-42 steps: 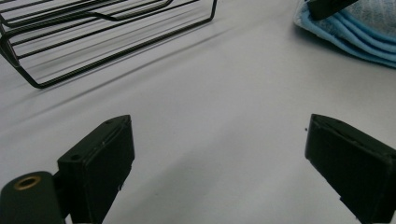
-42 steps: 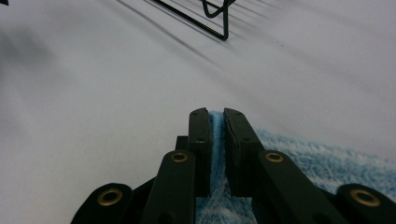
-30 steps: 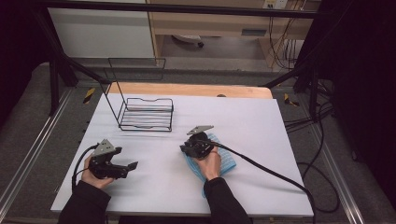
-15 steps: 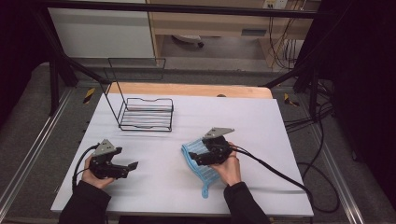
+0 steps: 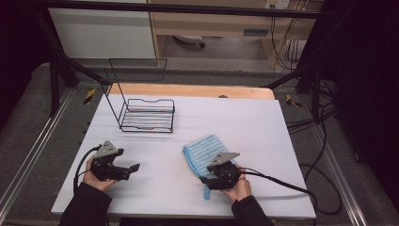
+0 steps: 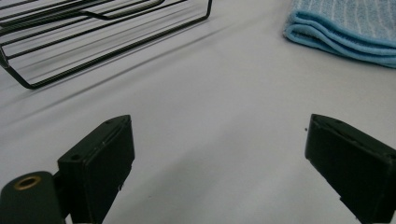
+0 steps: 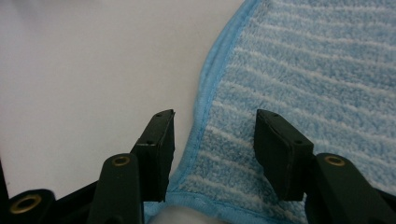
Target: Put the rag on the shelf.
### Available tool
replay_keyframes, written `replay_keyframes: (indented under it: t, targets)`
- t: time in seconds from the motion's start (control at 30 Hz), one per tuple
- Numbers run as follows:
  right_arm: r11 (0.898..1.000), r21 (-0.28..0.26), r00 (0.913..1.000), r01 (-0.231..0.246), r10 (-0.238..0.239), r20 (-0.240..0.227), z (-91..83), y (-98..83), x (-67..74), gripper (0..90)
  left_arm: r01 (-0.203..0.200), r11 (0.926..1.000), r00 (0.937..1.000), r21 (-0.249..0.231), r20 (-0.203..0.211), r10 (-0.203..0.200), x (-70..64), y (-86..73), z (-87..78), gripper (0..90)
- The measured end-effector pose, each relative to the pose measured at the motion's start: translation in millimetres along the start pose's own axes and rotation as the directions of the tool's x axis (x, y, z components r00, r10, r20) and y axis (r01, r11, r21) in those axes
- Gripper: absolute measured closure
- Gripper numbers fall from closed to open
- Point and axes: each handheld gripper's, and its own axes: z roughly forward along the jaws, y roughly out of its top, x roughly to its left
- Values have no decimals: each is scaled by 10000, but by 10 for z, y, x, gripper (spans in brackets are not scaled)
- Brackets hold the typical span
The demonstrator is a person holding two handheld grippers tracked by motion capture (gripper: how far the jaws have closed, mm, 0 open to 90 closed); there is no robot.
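Note:
A folded blue striped cloth (image 5: 202,150) lies flat on the white table (image 5: 244,117), right of the middle. My right gripper (image 5: 205,178) sits at the cloth's near end, low over it. In the right gripper view the cloth (image 7: 317,70) has its hemmed edge between the jaws of the right gripper (image 7: 215,126); the jaws have just been closing, stand partly apart, and the pads are not pressing on it. My left gripper (image 5: 131,168) rests at the near left, open with nothing in it (image 6: 217,135). The cloth (image 6: 345,28) lies far ahead of it on the right.
A black wire rack (image 5: 148,115) stands at the back left of the table, and its base wires (image 6: 93,28) run across the top left of the left gripper view. A cable (image 5: 282,183) trails from the right gripper across the table's near right.
The right gripper has moved right and then back toward the near edge, uncovering the cloth, which now lies spread beyond it. The left gripper has stayed put.

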Motion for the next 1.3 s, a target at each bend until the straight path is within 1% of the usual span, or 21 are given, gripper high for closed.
replay_keyframes:
  t: [0.23,0.33,0.37,0.5,0.67,0.73,0.8,0.83,0.93,1.0,1.03,1.07,1.17,1.2,1.3]
  targets:
    - [9999,-54,9990,133,-131,418,50,-49,58,487,-12,10000,10000,-3,0,12,-3,-1,-2,83]
    - [9999,-96,9984,93,-88,561,66,-58,76,486,-33,10000,10000,-5,2,33,-5,-2,-1,83]
    - [9998,-93,9978,189,-182,639,72,-59,87,490,-48,10000,10000,2,6,48,-5,-3,0,83]
    - [9988,-45,9927,490,-482,1102,93,-68,132,542,-51,10000,10000,0,2,51,-6,-6,-1,83]
    - [9974,-57,9886,716,-702,1330,99,-84,145,584,-70,10000,10000,31,4,70,-5,-4,1,83]
    - [9961,-66,9854,881,-862,1467,105,-93,160,600,-81,10000,10000,31,8,81,-8,-3,1,83]
    - [9955,-45,9830,942,-923,1587,107,-96,171,635,-82,10000,10000,29,9,82,-8,-2,2,83]
    - [9954,-10,9825,960,-946,1605,104,-93,168,660,-88,10000,10000,31,10,88,-8,-2,2,83]
    - [9970,40,9844,770,-766,1587,95,-79,152,739,-74,10000,10000,13,1,74,-5,-3,0,83]
    - [9981,33,9876,619,-617,1441,94,-66,138,791,-58,10000,10000,15,-3,58,-3,-4,-1,83]
    - [9989,52,9901,462,-465,1321,87,-54,128,827,-55,10000,10000,10,-2,55,-2,-5,-1,83]
    - [9997,57,9926,251,-256,1190,80,-38,113,844,-60,10000,10000,11,-2,60,-2,-5,-2,83]
    - [9999,69,9951,86,-93,982,72,-6,77,867,-58,10000,10000,-1,9,58,2,-4,-2,84]
    - [10000,72,9960,-34,27,895,63,8,67,871,-53,10000,10000,5,13,53,3,-4,-1,84]
    - [9998,-61,9965,-210,214,807,35,36,50,874,-51,10000,10000,5,15,51,3,-4,-1,84]
